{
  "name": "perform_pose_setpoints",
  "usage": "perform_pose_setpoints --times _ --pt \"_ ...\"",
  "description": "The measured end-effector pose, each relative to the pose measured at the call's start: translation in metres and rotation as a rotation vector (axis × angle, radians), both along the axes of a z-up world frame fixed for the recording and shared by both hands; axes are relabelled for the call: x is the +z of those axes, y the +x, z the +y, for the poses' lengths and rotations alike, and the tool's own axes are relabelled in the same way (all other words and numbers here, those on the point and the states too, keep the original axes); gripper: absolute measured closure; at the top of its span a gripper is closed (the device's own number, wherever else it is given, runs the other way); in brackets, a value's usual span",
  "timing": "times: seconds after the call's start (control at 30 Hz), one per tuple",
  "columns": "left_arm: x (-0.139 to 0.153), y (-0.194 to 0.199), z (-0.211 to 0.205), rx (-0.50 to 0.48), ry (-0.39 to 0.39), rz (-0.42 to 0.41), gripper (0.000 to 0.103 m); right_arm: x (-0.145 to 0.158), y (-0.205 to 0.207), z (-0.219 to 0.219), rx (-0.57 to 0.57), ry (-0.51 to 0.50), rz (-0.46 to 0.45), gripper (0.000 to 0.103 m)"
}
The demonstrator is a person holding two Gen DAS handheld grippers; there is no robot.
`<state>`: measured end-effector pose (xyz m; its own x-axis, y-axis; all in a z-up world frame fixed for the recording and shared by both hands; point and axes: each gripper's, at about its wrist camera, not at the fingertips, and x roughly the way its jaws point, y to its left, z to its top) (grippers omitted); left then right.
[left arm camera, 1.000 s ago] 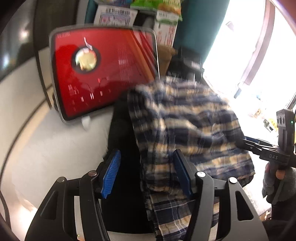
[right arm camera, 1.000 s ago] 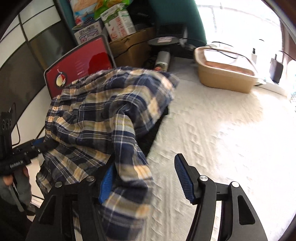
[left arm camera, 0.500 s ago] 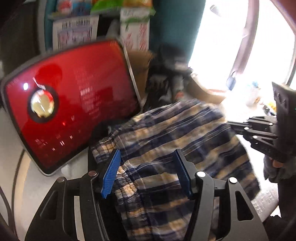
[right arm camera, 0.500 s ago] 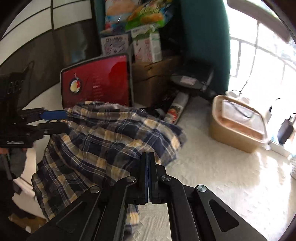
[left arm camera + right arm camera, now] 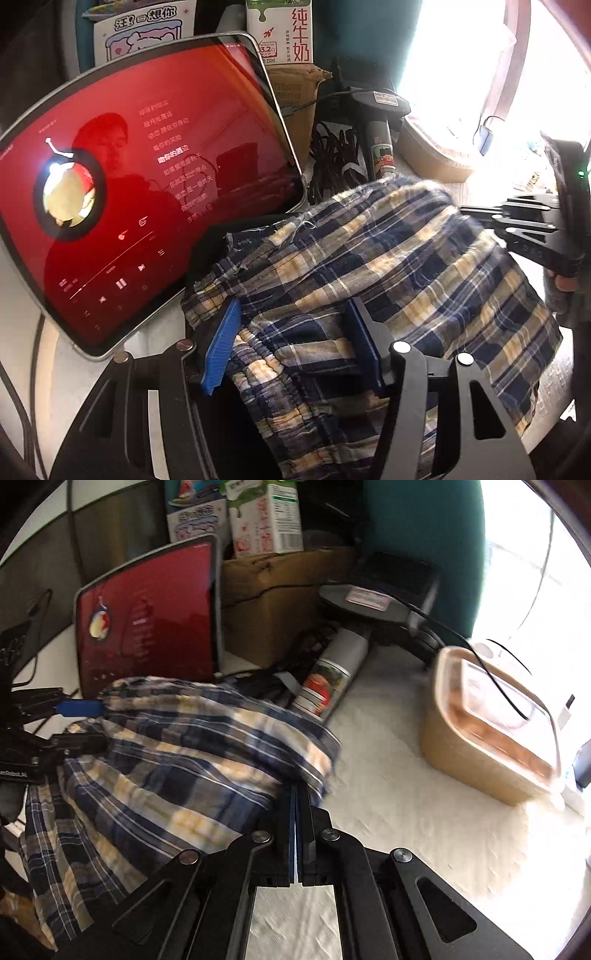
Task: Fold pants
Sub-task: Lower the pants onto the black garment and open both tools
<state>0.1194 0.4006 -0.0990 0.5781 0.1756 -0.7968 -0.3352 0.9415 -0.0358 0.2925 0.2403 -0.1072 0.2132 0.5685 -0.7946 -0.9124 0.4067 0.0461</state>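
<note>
The pants (image 5: 177,753) now hang bunched between both tools. The right tool (image 5: 296,794) has clamped onto a hem it merely straddled a second ago, while the left tool (image 5: 291,347) stays spread around the waistband, so a fold can begin.

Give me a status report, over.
Left gripper open, waistband between its fingers. Right gripper shut on plaid pants, lifted off the white cloth. Tablet close behind.

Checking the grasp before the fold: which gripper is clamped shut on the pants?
The right gripper, fingers pressed together on the plaid pants; the left gripper stands open.
</note>
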Motion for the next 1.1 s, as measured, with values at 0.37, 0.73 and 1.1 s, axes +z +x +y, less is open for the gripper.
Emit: perform_pose_setpoints --times 0.37,0.73,1.1 --pt "-0.001 -0.006 -0.006 0.030 -0.014 -0.017 0.044 0.031 -0.027 -0.018 0.076 0.105 0.024 0.102" --pt "0.019 -0.029 -0.019 0.051 0.023 -0.088 0.044 -0.001 -0.038 -0.045 -0.026 0.008 0.067 0.102" --pt "0.043 -0.061 -0.093 -0.033 0.024 -0.211 0.028 0.023 -0.065 -0.108 -0.113 0.058 0.018 0.102"
